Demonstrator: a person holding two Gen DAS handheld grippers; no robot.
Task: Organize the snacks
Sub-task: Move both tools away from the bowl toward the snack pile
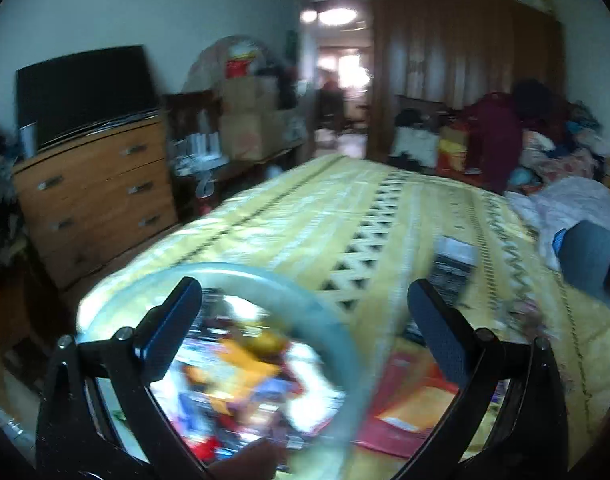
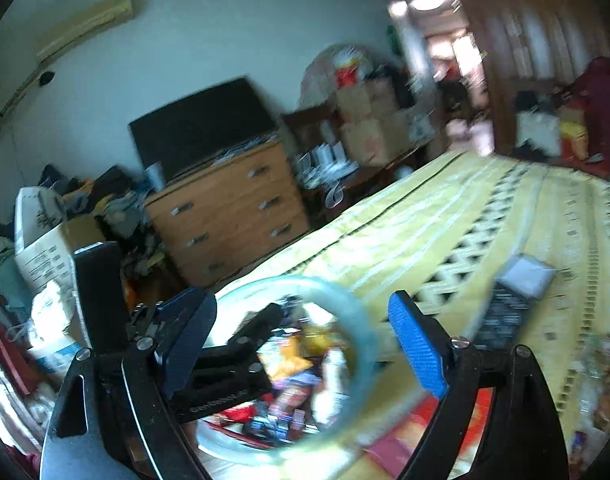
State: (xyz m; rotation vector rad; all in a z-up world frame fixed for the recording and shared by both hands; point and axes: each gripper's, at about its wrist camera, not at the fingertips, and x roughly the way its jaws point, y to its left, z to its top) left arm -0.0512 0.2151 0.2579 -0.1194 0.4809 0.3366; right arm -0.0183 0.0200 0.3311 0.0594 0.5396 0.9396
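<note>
Fingers of both grippers (image 1: 305,324) (image 2: 303,340) wide apart, empty, above snack bowl (image 1: 265,276).

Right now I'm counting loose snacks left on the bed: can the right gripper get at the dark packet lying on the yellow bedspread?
Probably yes. The right gripper is open and empty, and the dark packet lies flat on the bedspread just beyond its right finger, nothing covering it.

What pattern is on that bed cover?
The bed cover is yellow, with pale stripes and a dark zigzag band; the left wrist view shows it best.
</note>
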